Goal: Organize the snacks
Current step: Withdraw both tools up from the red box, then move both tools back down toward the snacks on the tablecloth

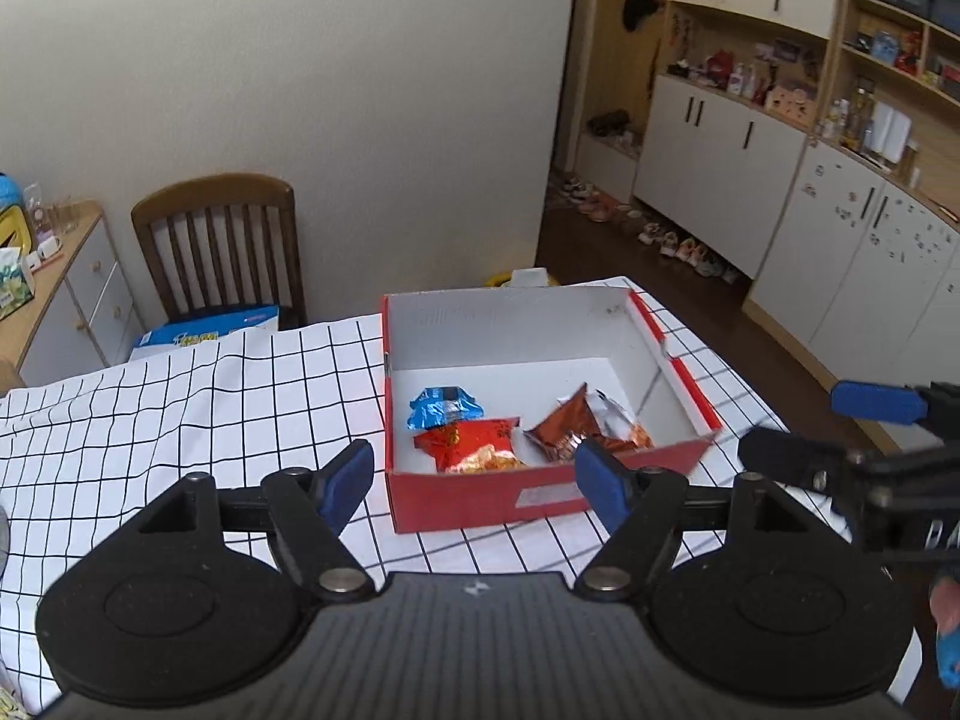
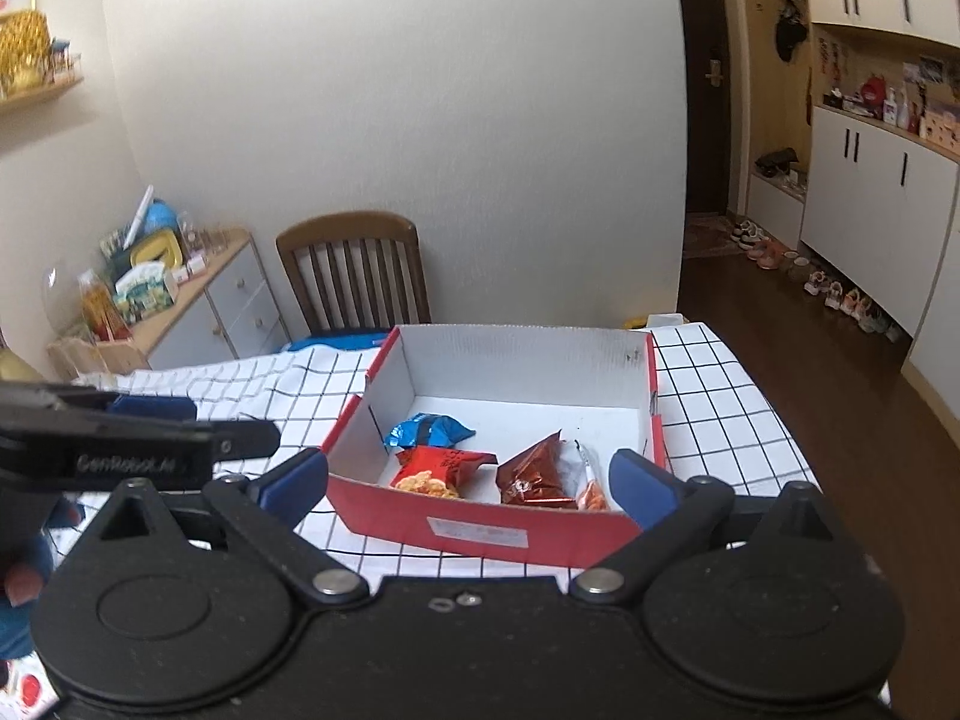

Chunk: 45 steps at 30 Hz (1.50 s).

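Hovering short of the red box (image 1: 480, 504) — both grippers released, nothing held — snack packets (image 1: 465, 449) already inside, so sorting looks done.

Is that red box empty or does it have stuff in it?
Not empty: the open red box holds several snack packets lying on its white floor.

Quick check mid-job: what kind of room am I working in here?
Most likely a home dining area by the entryway: a wooden chair at a cloth-covered table, shoes along white cabinets.
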Each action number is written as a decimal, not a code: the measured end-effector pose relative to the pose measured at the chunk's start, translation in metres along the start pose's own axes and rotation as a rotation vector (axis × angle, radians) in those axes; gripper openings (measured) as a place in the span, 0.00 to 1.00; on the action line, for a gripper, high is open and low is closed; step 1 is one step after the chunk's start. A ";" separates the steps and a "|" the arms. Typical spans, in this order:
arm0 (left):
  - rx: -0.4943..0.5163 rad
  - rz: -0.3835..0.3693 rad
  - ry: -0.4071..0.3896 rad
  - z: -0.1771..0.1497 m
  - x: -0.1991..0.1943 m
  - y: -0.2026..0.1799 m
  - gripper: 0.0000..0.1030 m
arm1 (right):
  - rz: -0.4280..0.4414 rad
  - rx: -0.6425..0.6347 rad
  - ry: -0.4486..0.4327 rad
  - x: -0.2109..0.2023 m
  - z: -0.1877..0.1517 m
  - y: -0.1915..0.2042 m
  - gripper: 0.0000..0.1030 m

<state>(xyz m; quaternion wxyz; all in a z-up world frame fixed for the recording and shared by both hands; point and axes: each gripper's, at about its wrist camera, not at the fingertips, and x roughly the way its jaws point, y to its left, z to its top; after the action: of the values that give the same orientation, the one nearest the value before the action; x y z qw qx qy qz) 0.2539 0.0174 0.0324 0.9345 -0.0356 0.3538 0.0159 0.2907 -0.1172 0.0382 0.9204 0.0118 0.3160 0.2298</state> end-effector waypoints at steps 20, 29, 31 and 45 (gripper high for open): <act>-0.006 0.008 -0.024 -0.082 -0.038 0.011 0.82 | -0.021 0.012 -0.040 -0.052 -0.080 0.003 1.00; -0.026 -0.026 0.072 -0.125 -0.021 0.007 0.82 | -0.034 0.016 0.041 -0.046 -0.128 0.002 1.00; -0.026 -0.040 0.102 -0.133 -0.015 0.004 0.82 | -0.037 0.014 0.053 -0.044 -0.136 0.002 1.00; 0.100 -0.078 0.199 -0.181 0.023 -0.020 0.82 | -0.068 0.028 0.220 -0.008 -0.185 -0.018 0.79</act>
<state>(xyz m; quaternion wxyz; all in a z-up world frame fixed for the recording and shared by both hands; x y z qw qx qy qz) 0.1531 -0.0160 -0.1168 0.8953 -0.0038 0.4435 -0.0417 0.1840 -0.1600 -0.1081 0.8872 -0.0112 0.4185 0.1939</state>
